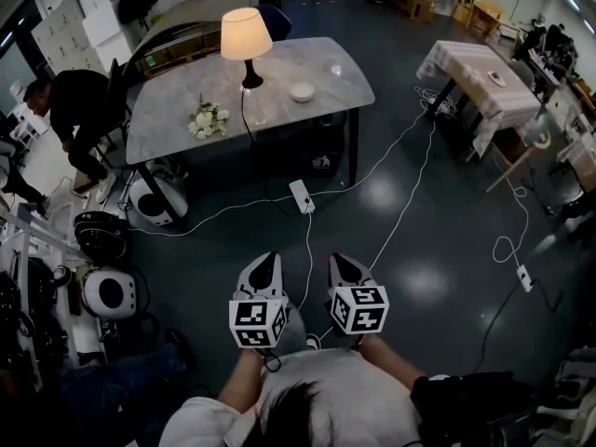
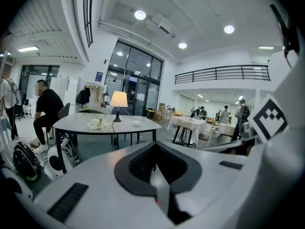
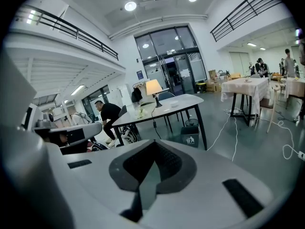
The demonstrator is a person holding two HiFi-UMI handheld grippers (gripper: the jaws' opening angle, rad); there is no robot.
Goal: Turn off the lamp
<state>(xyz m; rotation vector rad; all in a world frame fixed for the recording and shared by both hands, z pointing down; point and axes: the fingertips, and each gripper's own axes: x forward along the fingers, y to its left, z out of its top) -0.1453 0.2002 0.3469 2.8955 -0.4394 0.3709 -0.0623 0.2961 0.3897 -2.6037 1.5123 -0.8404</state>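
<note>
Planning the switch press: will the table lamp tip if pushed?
Likely top-heavy: the lamp has a wide shade on a thin stem over a small base, so a high push may tip it. Its cord, running off the table, might drag.

no readable lettering. a white pictogram label stands on the dark waste bin point(image 3: 190, 140), ahead of the right gripper point(image 3: 152, 149); its print is too small to read.
</note>
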